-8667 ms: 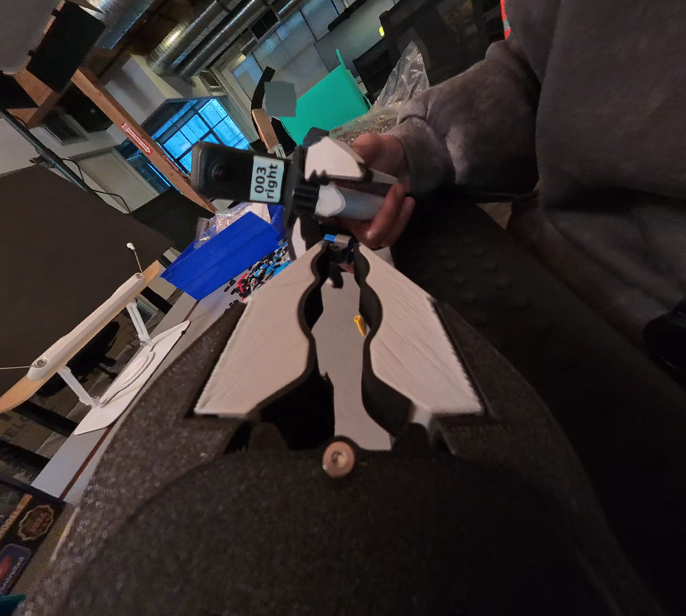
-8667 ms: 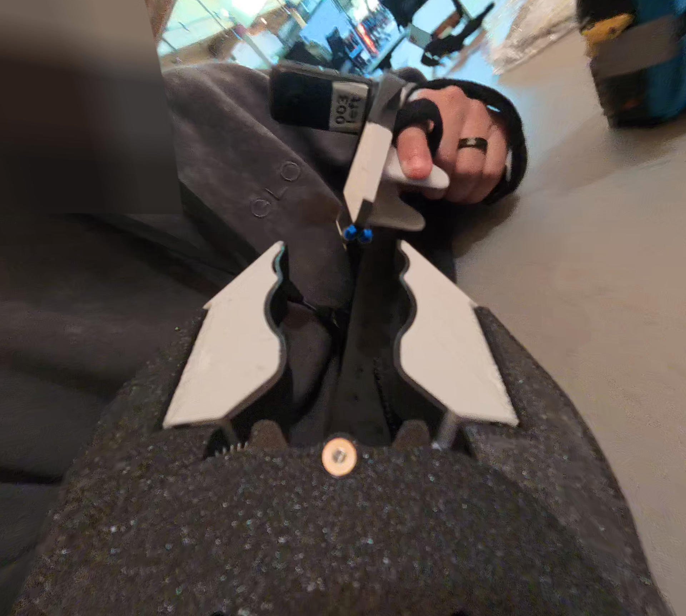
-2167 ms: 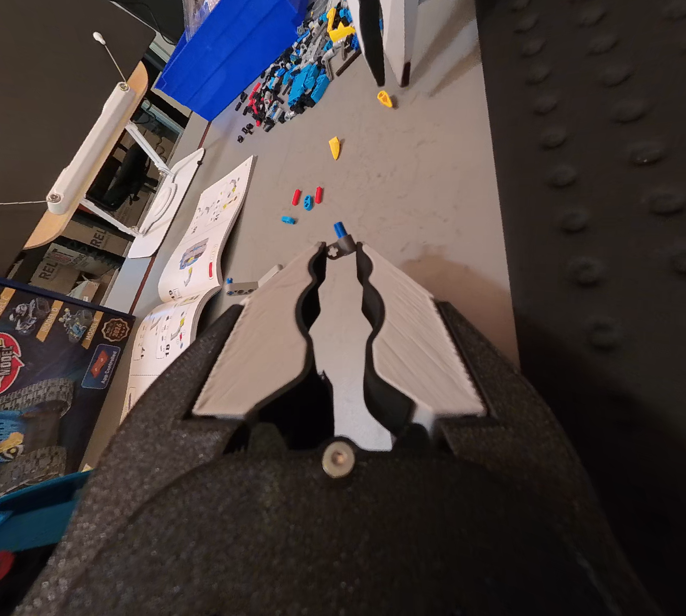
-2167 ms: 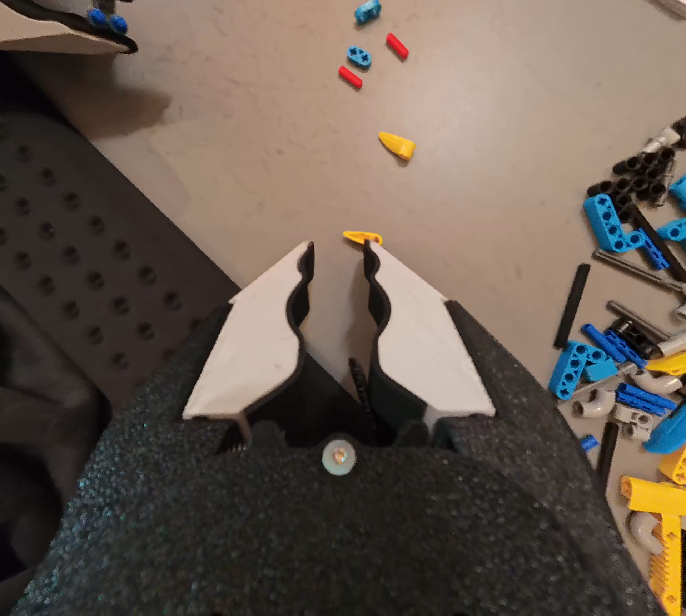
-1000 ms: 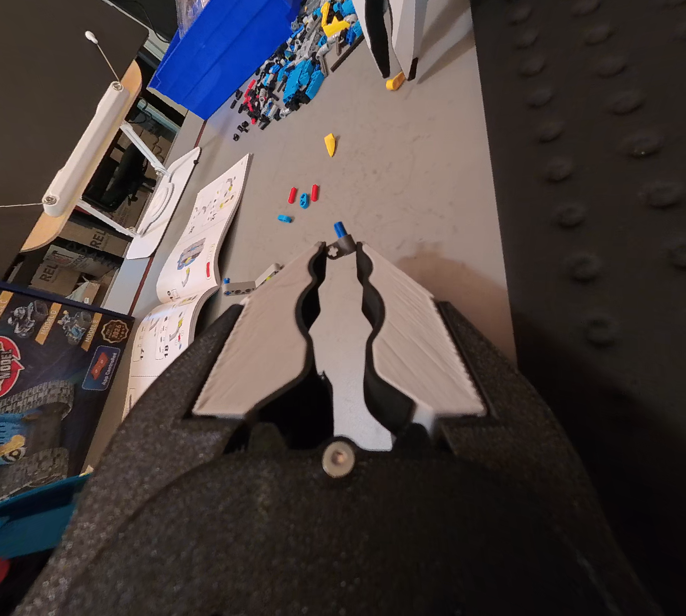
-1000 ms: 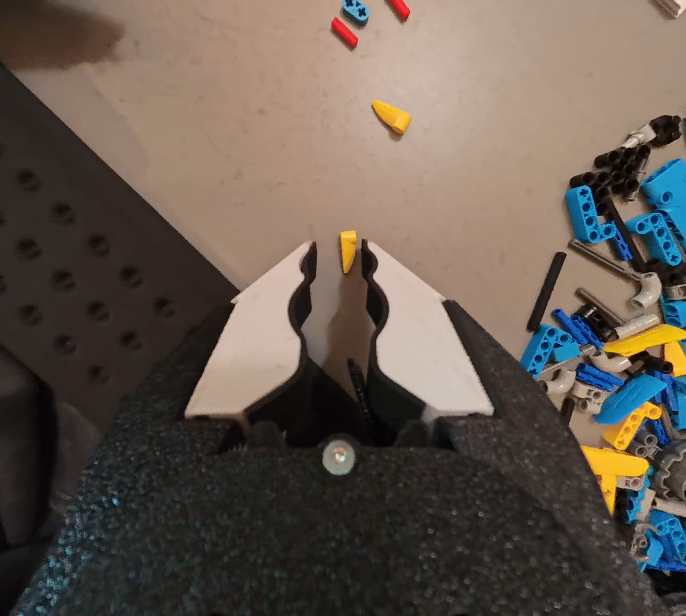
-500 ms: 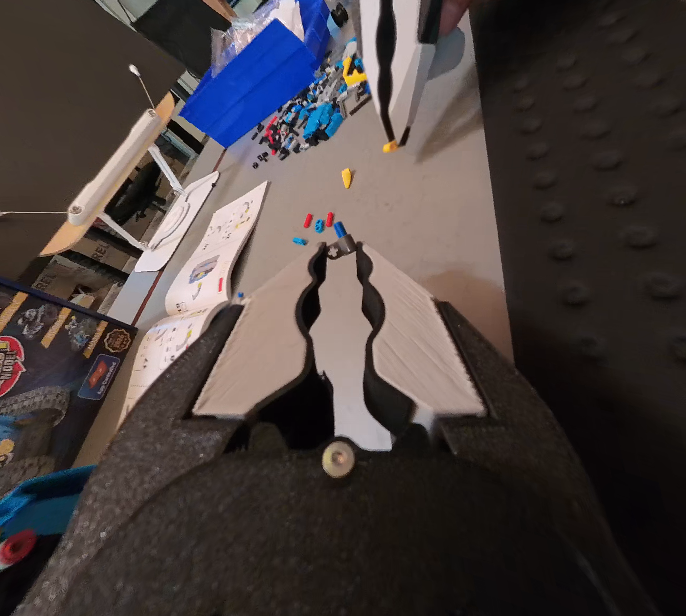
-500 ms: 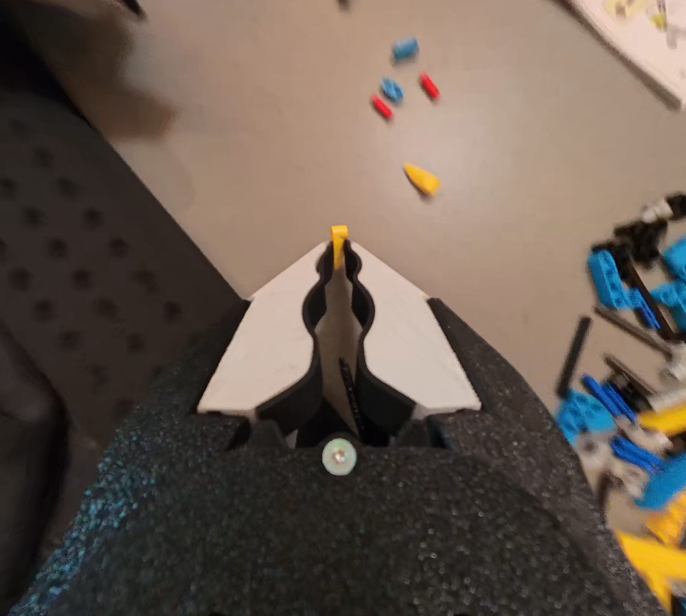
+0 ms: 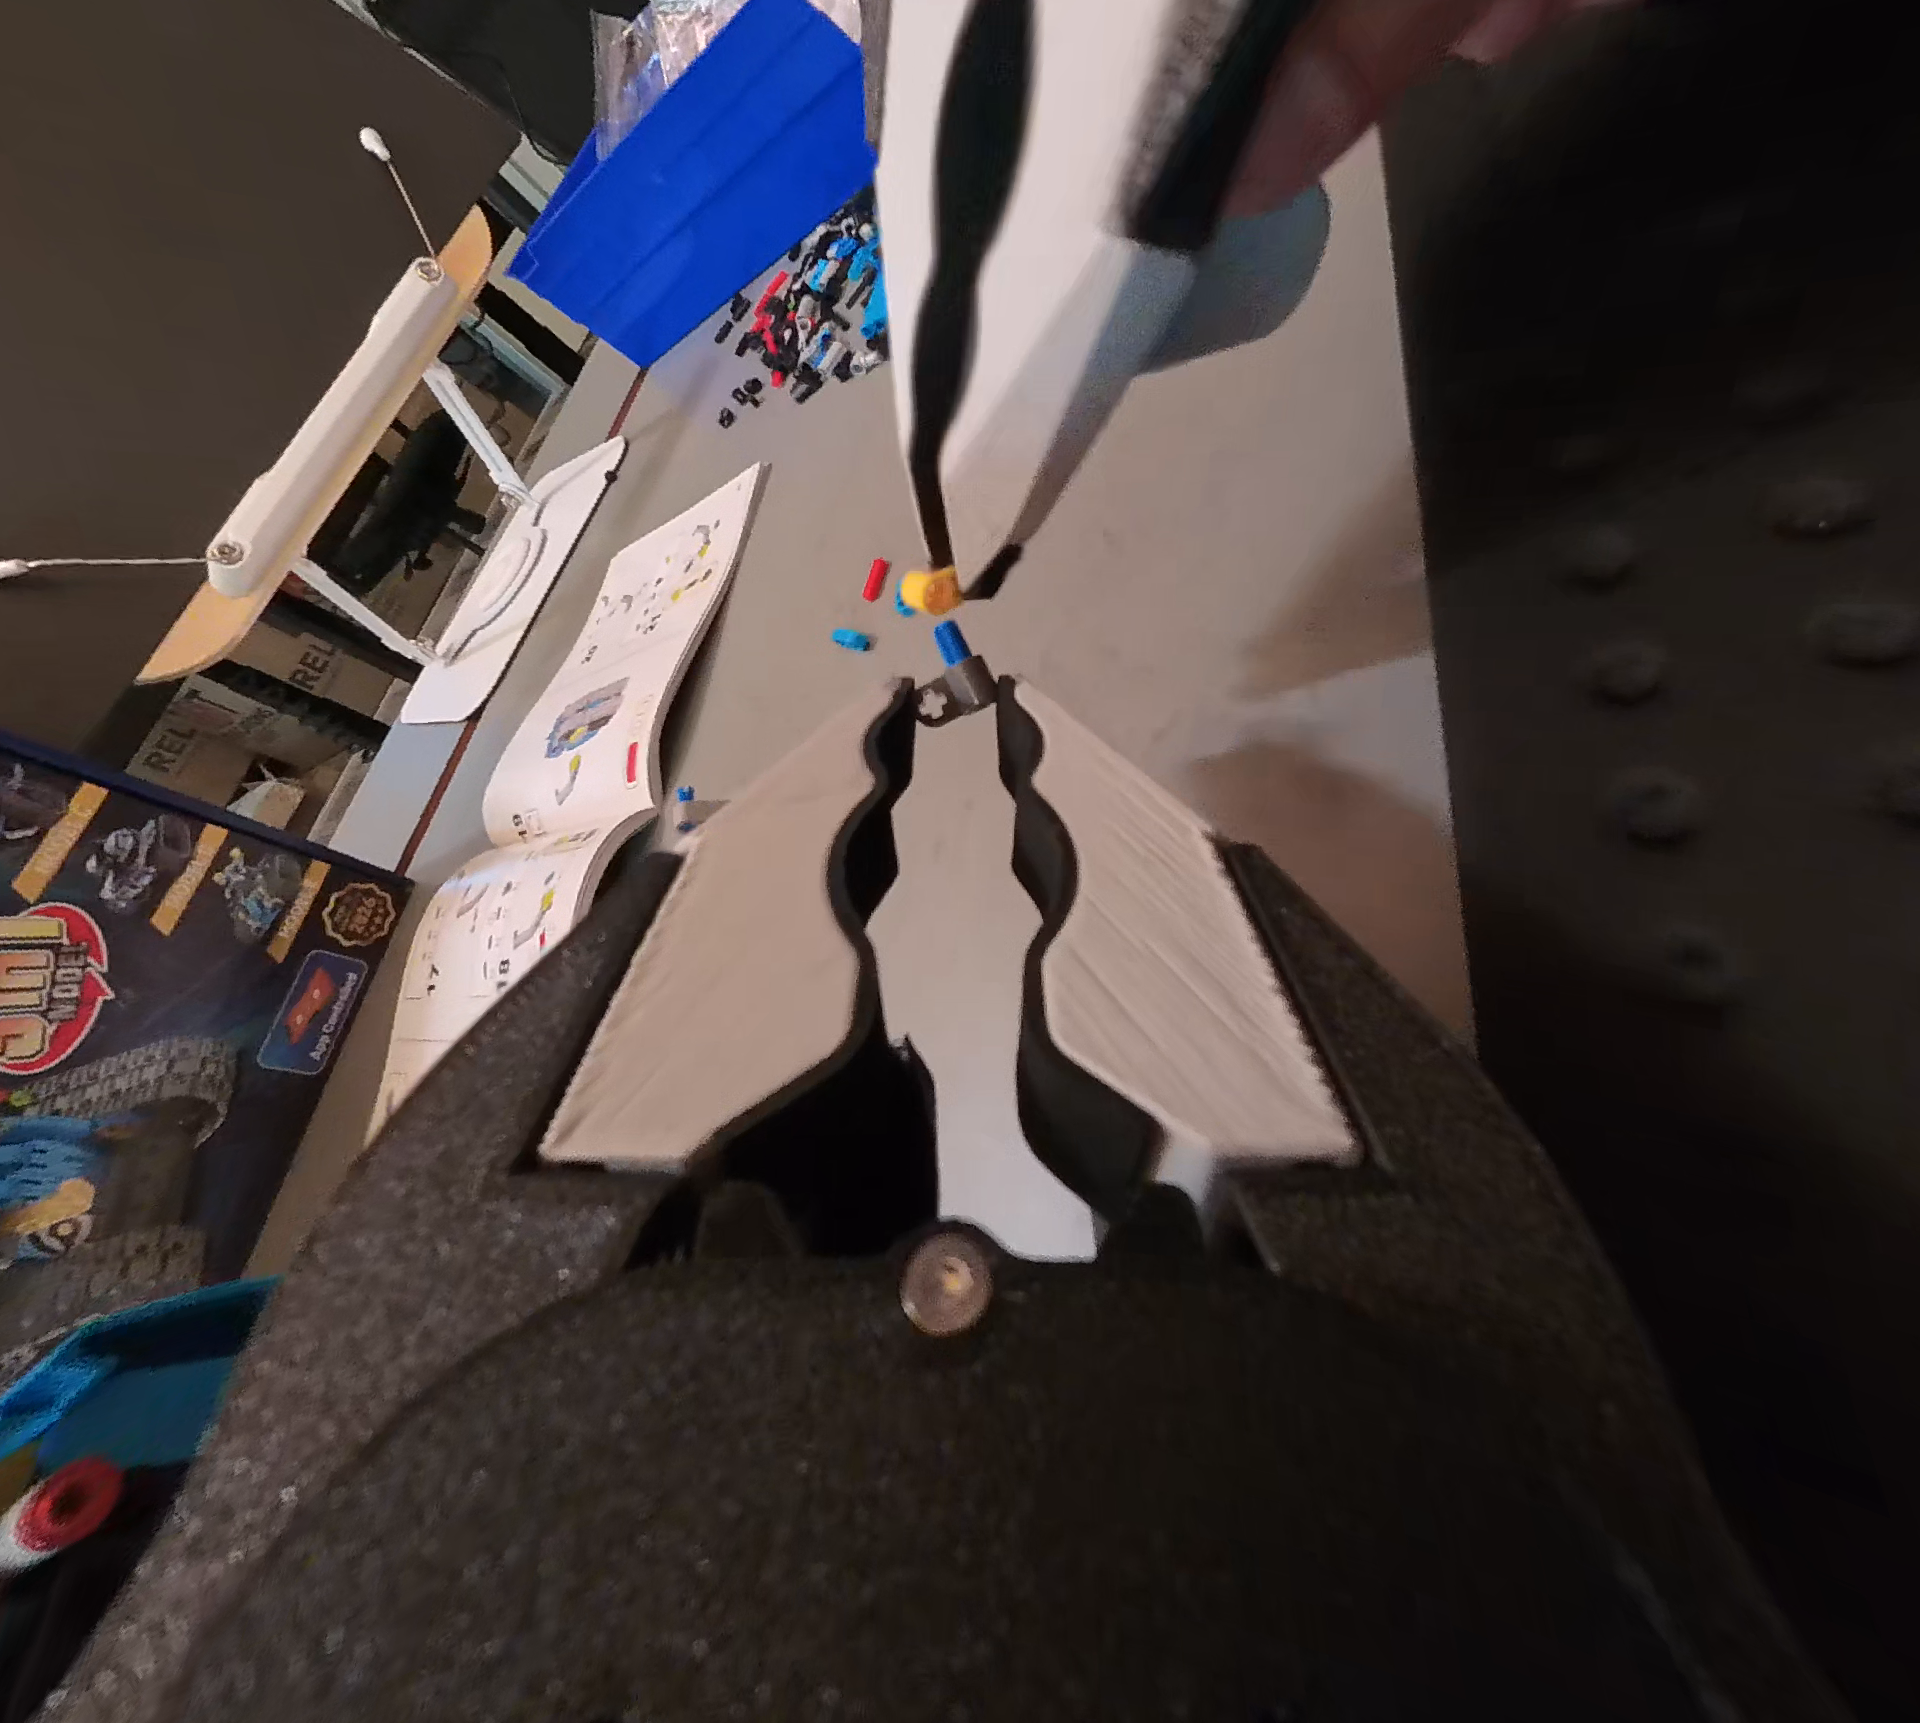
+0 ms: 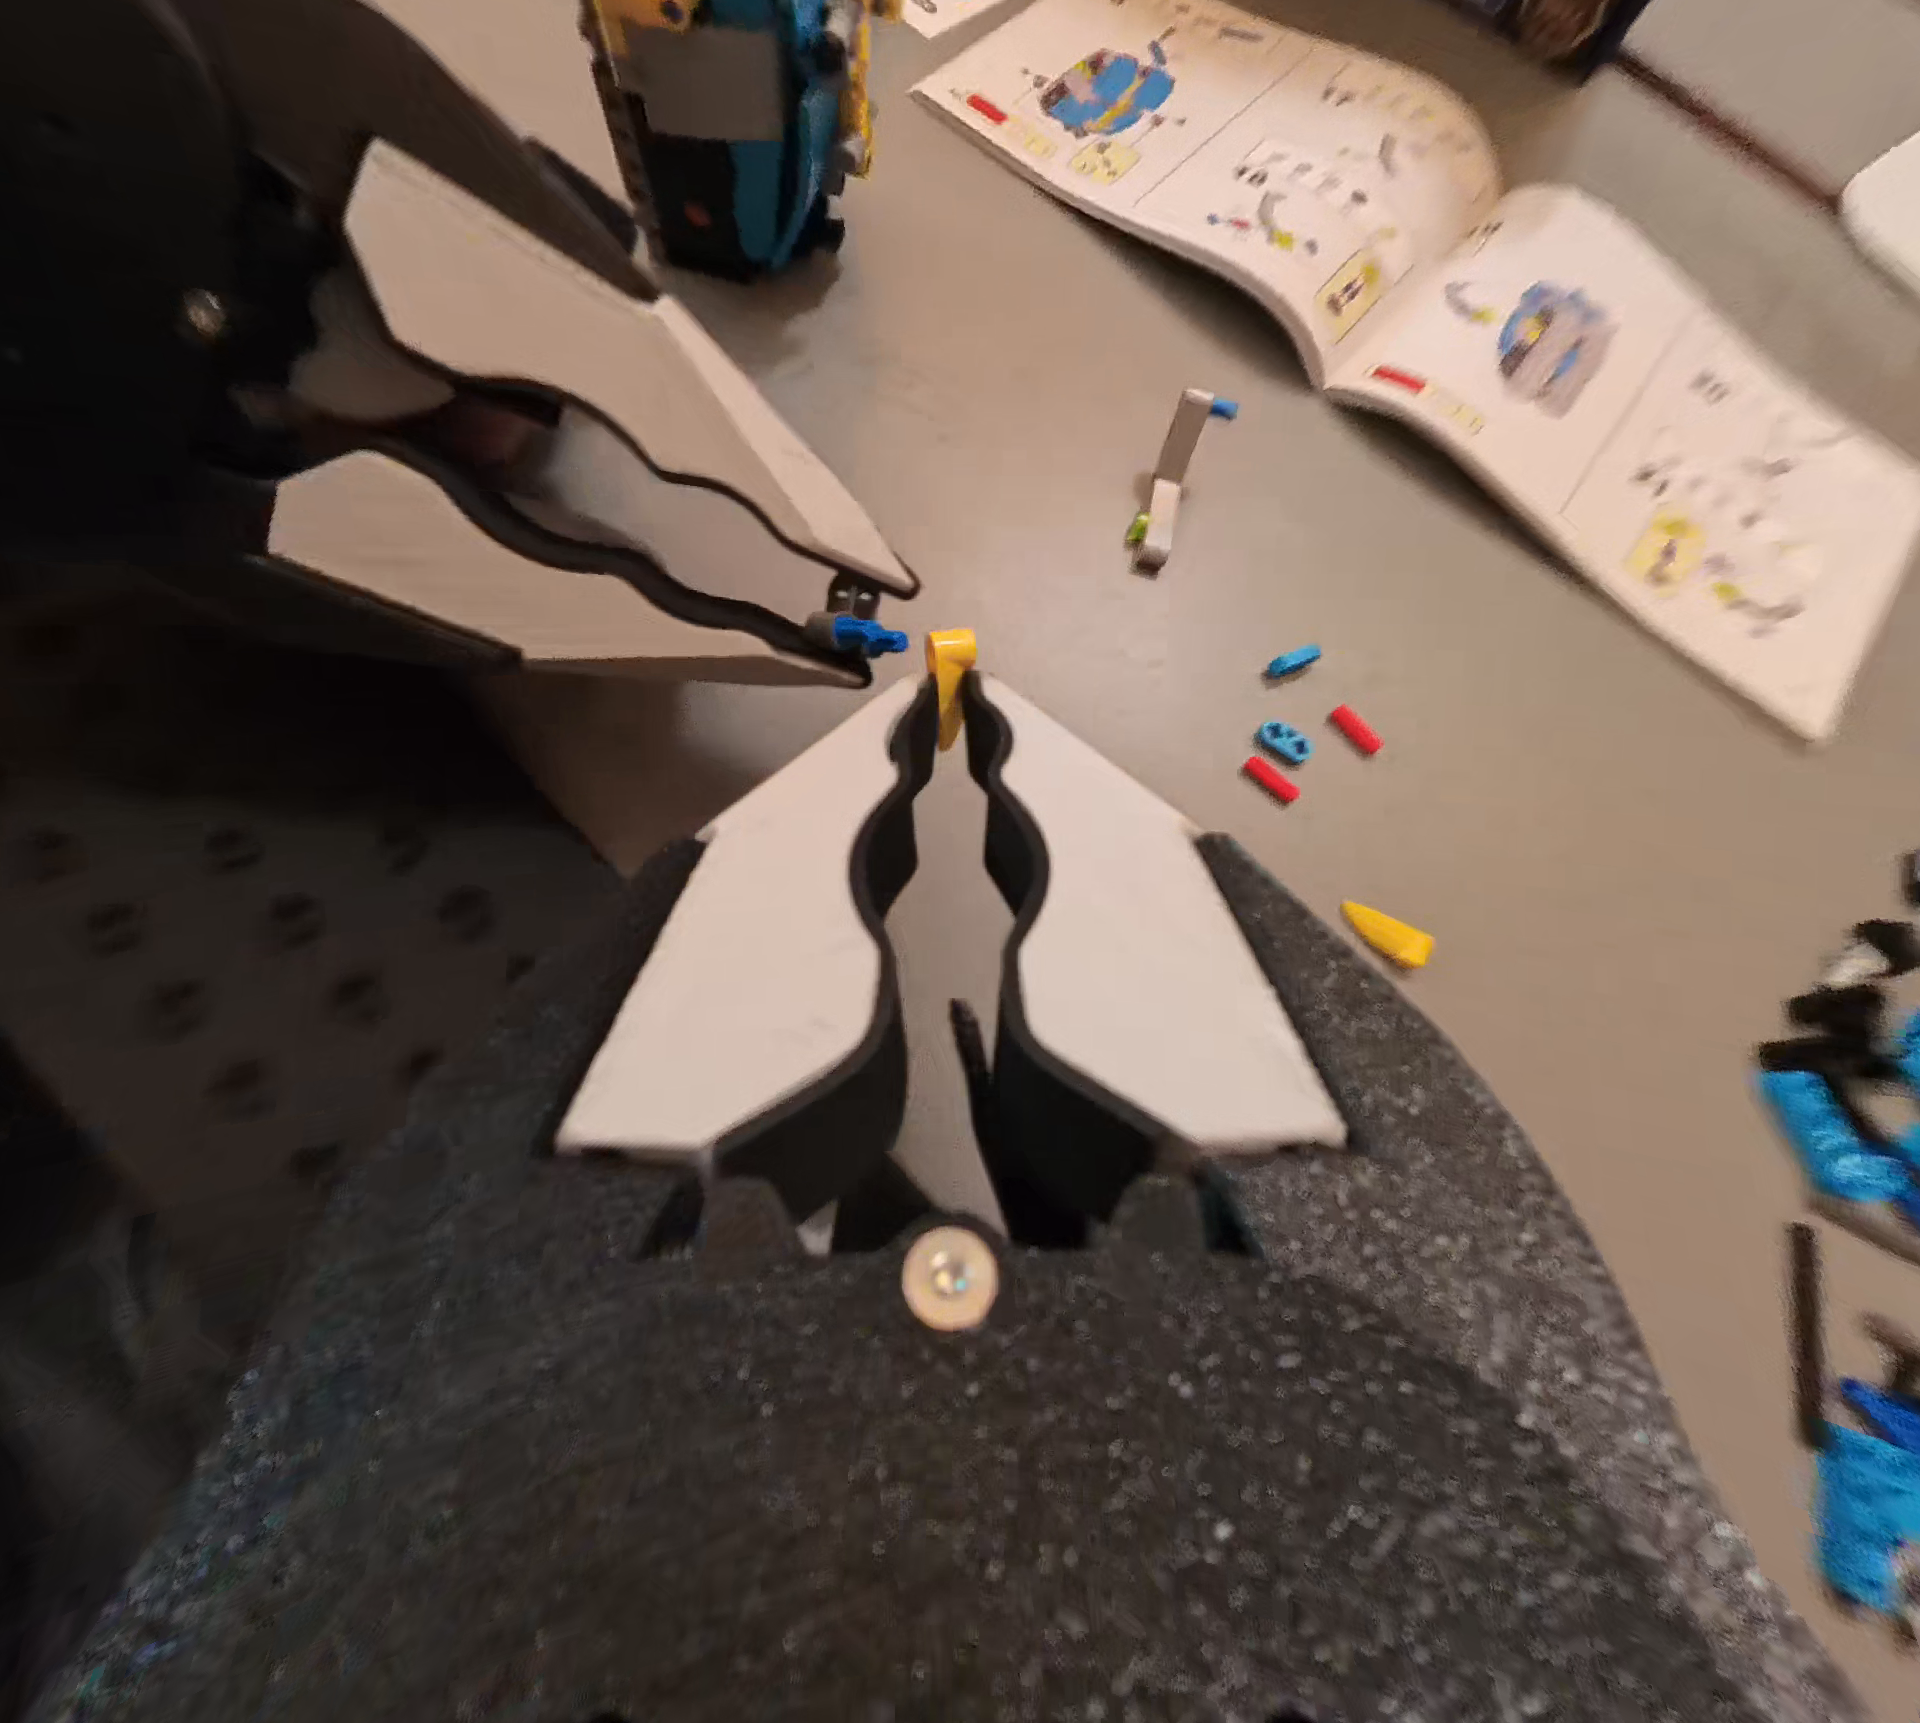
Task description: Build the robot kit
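Pinching a small grey connector with blue pin [image 9: 954,674], the left hand-held gripper [image 9: 951,699] meets, at twelve o'clock, the right hand-held gripper [image 10: 943,692] clamped on a small yellow plastic piece [image 10: 948,674] above the grey desk [image 10: 1558,842].

Each wrist camera looks forward along its own tool, low and close over the bench [image 10: 1091,343], the two facing each other and sharing the open booklet [image 9: 623,697] and scattered small parts.
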`<state>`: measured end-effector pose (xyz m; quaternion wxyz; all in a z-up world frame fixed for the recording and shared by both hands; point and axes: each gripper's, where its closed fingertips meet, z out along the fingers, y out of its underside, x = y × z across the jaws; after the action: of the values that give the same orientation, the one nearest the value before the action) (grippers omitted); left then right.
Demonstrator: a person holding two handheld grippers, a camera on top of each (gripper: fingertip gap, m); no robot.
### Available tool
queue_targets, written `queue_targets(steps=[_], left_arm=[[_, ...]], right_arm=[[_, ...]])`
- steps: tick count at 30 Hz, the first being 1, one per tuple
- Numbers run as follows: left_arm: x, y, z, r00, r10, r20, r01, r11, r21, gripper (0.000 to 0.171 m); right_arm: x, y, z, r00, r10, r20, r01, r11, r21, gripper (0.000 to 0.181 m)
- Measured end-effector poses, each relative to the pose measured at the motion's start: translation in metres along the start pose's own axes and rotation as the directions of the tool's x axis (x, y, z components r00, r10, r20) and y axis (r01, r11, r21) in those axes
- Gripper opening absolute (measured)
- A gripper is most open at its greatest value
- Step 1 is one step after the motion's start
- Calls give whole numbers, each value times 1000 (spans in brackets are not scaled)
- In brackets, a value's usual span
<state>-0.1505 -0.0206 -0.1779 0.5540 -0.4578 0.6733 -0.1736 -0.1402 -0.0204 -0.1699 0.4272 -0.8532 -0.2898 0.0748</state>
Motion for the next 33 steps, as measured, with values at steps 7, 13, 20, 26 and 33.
queue_targets(steps=[7, 13, 20, 26, 33], left_arm=[[-1, 5, 2, 1000, -6, 2, 6, 1000, -26, 15], [-1, 9, 4, 1000, -24, -4, 24, 999, -47, 15], [-1, 12, 5, 1000, -29, -8, 29, 998, -61, 15], [4, 13, 7, 1000, -4, -22, 3, 997, -75, 14], [6, 18, 8, 999, 7, -33, -10, 995, -97, 15]], right_arm=[[-8, -4, 6, 988, -107, -110, 107, 994, -6, 4], [-7, -2, 8, 948, -242, -208, 236, 970, -55, 4], [-10, -2, 8, 900, -337, -277, 328, 941, -81, 4], [-24, -2, 11, 830, -487, -272, 476, 872, -111, 0], [-1, 2, -3, 965, -221, -139, 229, 972, 44, 0]])
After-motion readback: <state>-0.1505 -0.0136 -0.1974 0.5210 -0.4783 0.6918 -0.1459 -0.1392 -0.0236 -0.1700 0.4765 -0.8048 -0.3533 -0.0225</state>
